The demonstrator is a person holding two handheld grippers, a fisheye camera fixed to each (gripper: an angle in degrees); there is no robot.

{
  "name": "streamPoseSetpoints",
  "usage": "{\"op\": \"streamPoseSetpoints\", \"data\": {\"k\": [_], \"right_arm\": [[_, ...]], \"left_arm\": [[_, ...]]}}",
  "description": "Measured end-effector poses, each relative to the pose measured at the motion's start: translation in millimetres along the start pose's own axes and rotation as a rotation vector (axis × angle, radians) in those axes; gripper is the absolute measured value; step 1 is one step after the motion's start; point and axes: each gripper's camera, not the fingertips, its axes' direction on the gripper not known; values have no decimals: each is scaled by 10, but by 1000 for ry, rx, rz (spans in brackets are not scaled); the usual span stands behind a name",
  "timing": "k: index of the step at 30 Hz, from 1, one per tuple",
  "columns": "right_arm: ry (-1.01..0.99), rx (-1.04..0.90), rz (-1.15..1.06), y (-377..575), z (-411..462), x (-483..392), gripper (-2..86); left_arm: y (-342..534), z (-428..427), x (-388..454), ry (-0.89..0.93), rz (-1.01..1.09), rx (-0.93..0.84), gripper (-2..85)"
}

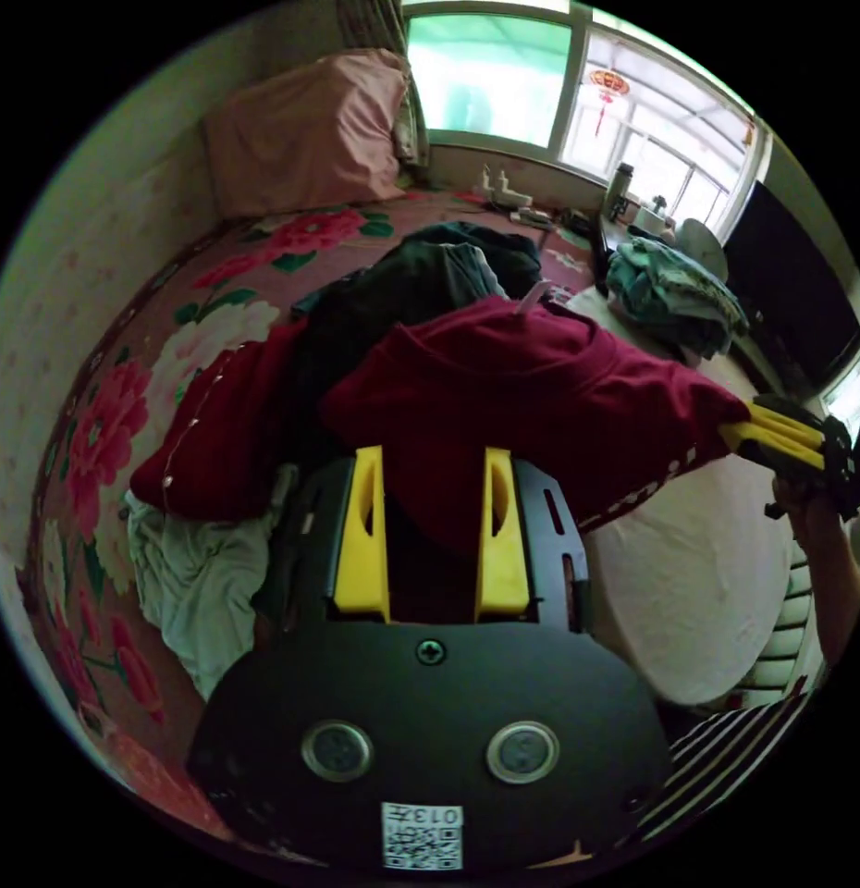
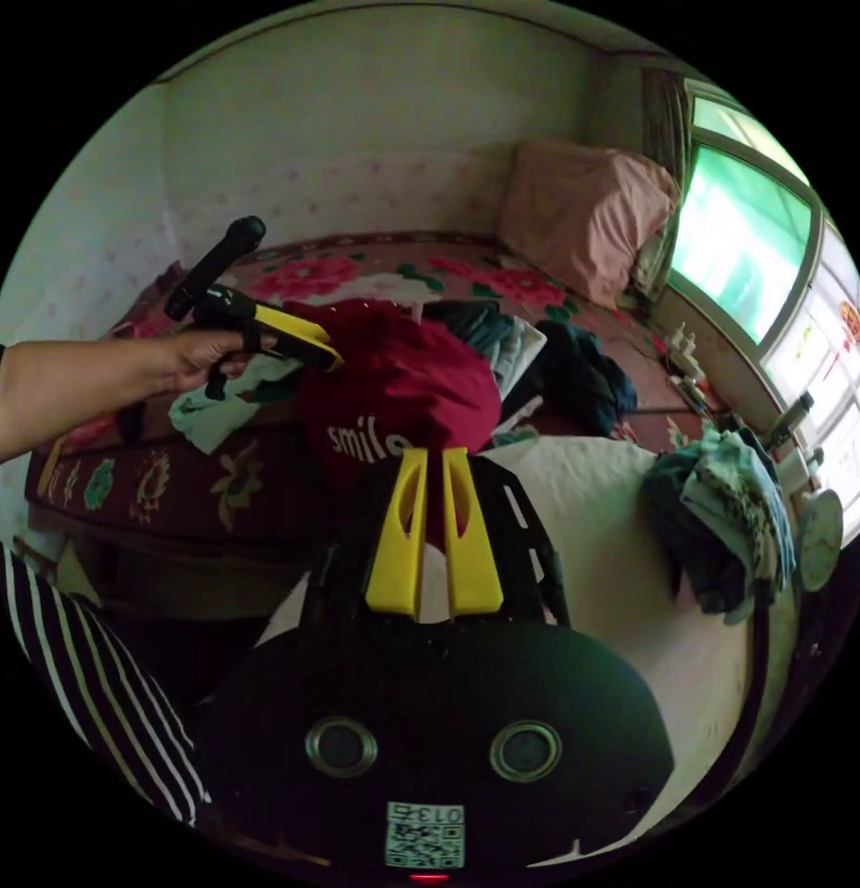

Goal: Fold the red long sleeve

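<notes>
The red long sleeve [image 1: 541, 388] is a dark red hooded top with white lettering, lifted and stretched over the edge of the floral bed [image 1: 125, 407]. My left gripper [image 1: 434, 458] has its yellow jaws shut on a thick bunch of the top's body. My right gripper [image 1: 735, 435], held in a hand, pinches the end of the sleeve off to the right. In the right gripper view my right gripper [image 2: 436, 455] is shut on a thin fold of the red long sleeve [image 2: 402, 379], while my left gripper [image 2: 333, 356] grips its far side.
A heap of dark clothes [image 1: 421, 277] and a pale garment [image 1: 199, 573] lie on the bed. A pink pillow [image 1: 310, 129] leans on the wall. A white round table [image 1: 689, 573] carries a teal clothes pile [image 1: 670, 291]. Striped clothing [image 2: 97, 666] of the person is close by.
</notes>
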Motion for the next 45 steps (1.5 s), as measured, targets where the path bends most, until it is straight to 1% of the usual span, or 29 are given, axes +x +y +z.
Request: {"op": "streamPoseSetpoints", "data": {"k": [2, 3, 4, 5, 6, 8, 10, 13, 15, 16, 18, 19, 21, 23, 24, 26, 28, 30, 32, 34, 36, 38, 39, 40, 42, 43, 44, 45], "right_arm": [[20, -16, 35, -26, -131, -193, 20], [21, -22, 47, -41, -157, -232, 19], [34, -42, 69, -80, -192, -307, 19], [52, -68, 91, -126, -222, -379, 18], [60, -81, 95, -151, -242, -417, 18], [81, -103, 97, -242, -444, -565, 15], [119, -79, 111, -282, -724, -644, 11], [184, 21, 133, -244, -1336, -748, 7], [249, 64, 148, -154, -1685, -818, 6], [288, 79, 173, -77, -1901, -859, 5], [376, 93, 213, 62, -2255, -941, 5], [445, 126, 239, 175, -2529, -1013, 4], [568, 168, 281, 357, -2963, -1136, 4], [702, 223, 315, 606, -3549, -1321, 4], [732, 228, 318, 660, -3680, -1369, 3], [893, 255, 309, 848, -4153, -1594, 3], [995, 263, 301, 950, -4453, -1713, 2], [1049, 276, 307, 1028, -4709, -1754, 3], [1120, 333, 283, 1138, -4932, -1724, 3], [1106, 375, 268, 1215, -5001, -1590, 3], [1045, 369, 254, 1279, -4947, -1359, 4], [928, 342, 232, 1393, -4689, -970, 5], [892, 341, 224, 1433, -4594, -867, 5], [810, 341, 216, 1525, -4374, -649, 6], [678, 293, 226, 1663, -3950, -305, 9], [565, 218, 244, 1762, -3622, -80, 12], [458, 127, 272, 1883, -3308, 104, 15], [415, 83, 293, 1956, -3166, 179, 18]], "left_arm": [[-64, -12, -158, 5, 14, -5, 156], [-95, 5, -289, 71, 6, -21, 152], [-108, 31, -356, 135, -3, -32, 138], [-129, 82, -497, 250, -55, -59, 109], [-134, 50, -618, 290, -119, -54, 76], [-120, -122, -696, 310, -136, -19, 52], [-58, -427, -686, 300, -50, 67, 44], [46, -1053, -664, 336, 77, 258, 38], [15, -1486, -504, 349, 216, 366, 35], [-4, -1567, -446, 363, 249, 381, 35], [-43, -1873, -121, 381, 438, 449, 34], [-43, -1953, -41, 395, 476, 477, 33], [-54, -2261, 262, 497, 603, 580, 32], [-60, -2451, 470, 581, 658, 642, 31], [-56, -2566, 604, 637, 705, 676, 31], [-27, -2717, 775, 696, 747, 737, 30], [-21, -2821, 938, 743, 776, 776, 30], [-69, -2895, 1126, 821, 791, 792, 30], [-101, -2910, 1265, 829, 790, 806, 30], [-118, -2894, 1400, 797, 788, 829, 31], [-204, -2743, 1557, 757, 740, 797, 32], [-308, -2519, 1642, 744, 679, 743, 33], [-382, -2326, 1688, 710, 629, 702, 34], [-420, -2218, 1710, 685, 603, 679, 34], [-606, -1666, 1792, 562, 496, 567, 36], [-669, -1493, 1798, 543, 457, 518, 36], [-785, -1110, 1803, 507, 397, 430, 40], [-888, -682, 1783, 463, 326, 327, 44]]}}
